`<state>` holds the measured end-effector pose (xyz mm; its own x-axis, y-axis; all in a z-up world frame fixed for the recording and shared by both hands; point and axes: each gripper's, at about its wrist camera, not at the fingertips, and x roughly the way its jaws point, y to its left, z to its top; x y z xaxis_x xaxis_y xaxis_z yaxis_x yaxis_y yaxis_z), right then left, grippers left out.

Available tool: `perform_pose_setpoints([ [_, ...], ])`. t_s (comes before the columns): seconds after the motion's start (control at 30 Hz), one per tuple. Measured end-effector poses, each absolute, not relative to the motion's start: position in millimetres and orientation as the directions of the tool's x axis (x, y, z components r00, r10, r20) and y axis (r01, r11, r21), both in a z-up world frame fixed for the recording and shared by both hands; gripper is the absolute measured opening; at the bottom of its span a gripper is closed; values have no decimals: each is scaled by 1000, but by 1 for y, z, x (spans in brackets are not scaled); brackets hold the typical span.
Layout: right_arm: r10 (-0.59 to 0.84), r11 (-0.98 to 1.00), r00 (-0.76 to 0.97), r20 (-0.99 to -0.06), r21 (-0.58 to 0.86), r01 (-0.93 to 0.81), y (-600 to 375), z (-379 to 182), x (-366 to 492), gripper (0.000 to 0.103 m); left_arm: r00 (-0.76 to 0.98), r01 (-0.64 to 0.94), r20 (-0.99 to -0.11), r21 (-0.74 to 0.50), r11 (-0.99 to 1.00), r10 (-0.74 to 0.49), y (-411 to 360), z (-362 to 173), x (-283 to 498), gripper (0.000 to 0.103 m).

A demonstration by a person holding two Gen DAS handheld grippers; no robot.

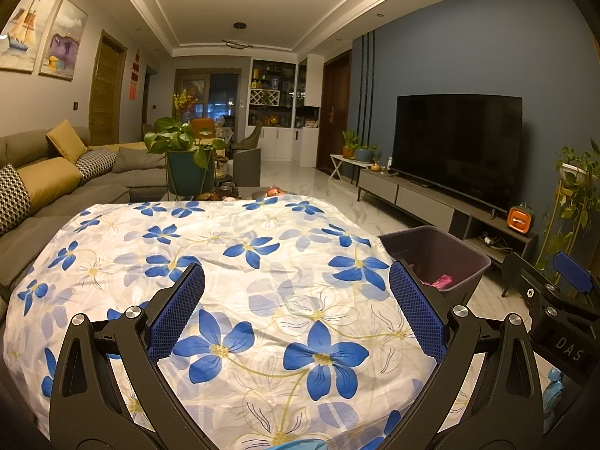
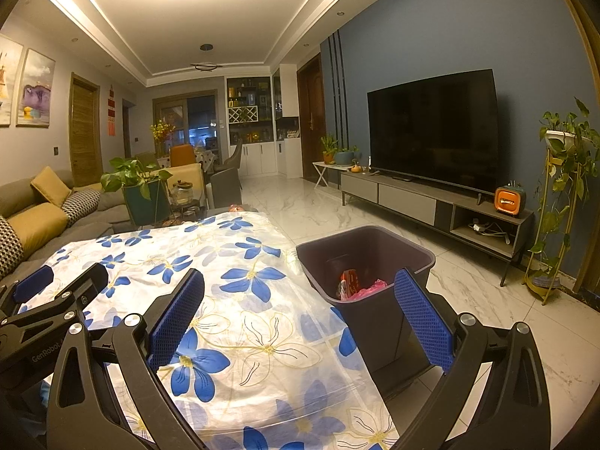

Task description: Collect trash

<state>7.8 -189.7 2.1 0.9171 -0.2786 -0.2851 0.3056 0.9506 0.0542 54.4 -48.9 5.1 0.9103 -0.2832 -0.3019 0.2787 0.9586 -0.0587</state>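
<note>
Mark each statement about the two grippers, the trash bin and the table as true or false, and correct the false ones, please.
1. The left gripper holds a wrapper. False: its jaws are wide open and hold nothing.
2. The trash bin stands to the right of the table, on the floor. True.
3. The trash bin is empty. False: a pink wrapper and a red packet lie inside.
4. A flowered cloth covers the table. True.
5. The right gripper is open. True.

Left tongs and right tongs both gape wide, empty.
</note>
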Motion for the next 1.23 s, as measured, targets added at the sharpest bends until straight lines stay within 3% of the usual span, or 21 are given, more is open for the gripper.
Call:
perform_pose_setpoints([
  [0.4,-271,953,919,-286,54,298,-185,1,9,97,912,274,-301,-55,960,-278,-46,5,53,97],
  [0.53,-272,953,919,-285,53,299,-185,1,9,97,912,271,-309,-35,962,-268,-48,4,53,84],
  [0.63,-272,953,919,-286,53,299,-185,1,10,97,909,278,-312,-35,960,-275,-50,4,52,82],
  [0.9,-272,953,919,-286,53,298,-185,1,9,97,915,269,-308,-14,963,-260,-56,3,53,82],
  [1.1,-271,953,919,-285,53,298,-185,1,9,97,919,260,-302,-11,965,-251,-57,3,53,95],
  [1.23,-271,953,919,-287,56,298,-185,1,10,97,919,263,-297,-23,965,-258,-56,4,53,96],
])
